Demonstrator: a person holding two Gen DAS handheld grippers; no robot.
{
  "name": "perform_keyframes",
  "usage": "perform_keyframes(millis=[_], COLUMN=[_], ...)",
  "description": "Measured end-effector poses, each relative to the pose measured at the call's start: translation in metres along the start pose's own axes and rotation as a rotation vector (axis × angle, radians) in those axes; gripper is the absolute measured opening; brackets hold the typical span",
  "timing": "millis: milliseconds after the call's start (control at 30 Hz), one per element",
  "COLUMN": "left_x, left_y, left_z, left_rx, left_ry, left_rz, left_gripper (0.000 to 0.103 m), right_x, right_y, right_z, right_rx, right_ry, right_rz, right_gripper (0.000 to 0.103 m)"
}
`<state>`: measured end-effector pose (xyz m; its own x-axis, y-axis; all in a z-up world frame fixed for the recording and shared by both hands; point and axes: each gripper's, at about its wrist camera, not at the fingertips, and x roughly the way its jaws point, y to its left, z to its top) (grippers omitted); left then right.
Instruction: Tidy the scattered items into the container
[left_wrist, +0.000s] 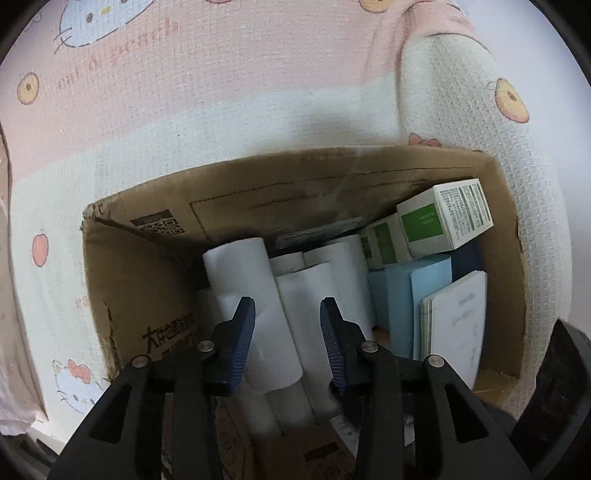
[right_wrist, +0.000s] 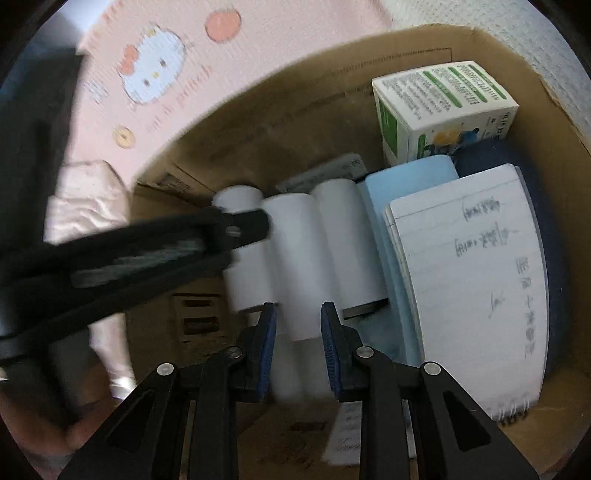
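Cardboard box (left_wrist: 155, 280) sits on the pink and white cartoon-print blanket (left_wrist: 221, 110), and both of your grippers are aimed down into it. Inside, white paper rolls (left_wrist: 255, 295) lie side by side along the left and middle, with light blue boxes (left_wrist: 399, 295) standing to their right. A ruled notebook (right_wrist: 480, 280) with handwriting leans against those blue boxes (its spiral edge is at the near end). Two green-and-white cartons (left_wrist: 443, 214) rest in the far right corner, the larger one tilted on top of the smaller.

Your left gripper (left_wrist: 287, 343) hangs over the rolls with its jaws spread apart, one roll lying between the blue pads, which do not clamp it. Your right gripper (right_wrist: 298, 350) is likewise parted, straddling a roll (right_wrist: 299, 258) without squeezing it. In the right wrist view, your left gripper reaches in from the left, blurred, beside the leftmost roll.
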<state>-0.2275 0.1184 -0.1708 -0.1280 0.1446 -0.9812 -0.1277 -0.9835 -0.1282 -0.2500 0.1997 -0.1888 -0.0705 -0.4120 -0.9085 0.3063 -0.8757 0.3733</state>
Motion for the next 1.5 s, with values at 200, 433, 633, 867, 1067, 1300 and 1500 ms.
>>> perform_keyframes(millis=[200,433,633,867,1067,1300,1500], left_x=[-0.003,-0.004,-0.003,0.004,0.006,0.002,-0.008], left_y=[-0.003,-0.006,-0.008,-0.007,-0.005,-0.006,-0.007], left_z=[-0.003,-0.005,-0.013,-0.019,-0.021,-0.032,-0.035], left_rx=[0.009,-0.012,-0.056,-0.104,-0.128,-0.119,-0.080], left_ry=[-0.009,-0.014,-0.001,-0.004,0.001,0.001,-0.007], left_rz=[0.036,0.096,0.149,0.216,0.178,0.157,0.166], left_gripper=[0.040,0.040,0.040,0.033,0.036,0.035,0.028], right_x=[0.012,0.010,-0.041,-0.063,-0.048,-0.048,-0.046], right_y=[-0.004,-0.008,-0.028,-0.032,-0.025,-0.026,-0.011], right_z=[0.014,0.019,0.007,0.012,0.002,0.004,0.005], right_rx=[-0.012,-0.026,0.064,0.049,0.002,-0.008,-0.015], right_ry=[-0.040,-0.048,-0.166,-0.214,-0.172,-0.156,-0.135], right_rz=[0.049,0.039,0.003,-0.033,-0.032,-0.048,-0.059], right_gripper=[0.021,0.020,0.020,0.020,0.020,0.020,0.020])
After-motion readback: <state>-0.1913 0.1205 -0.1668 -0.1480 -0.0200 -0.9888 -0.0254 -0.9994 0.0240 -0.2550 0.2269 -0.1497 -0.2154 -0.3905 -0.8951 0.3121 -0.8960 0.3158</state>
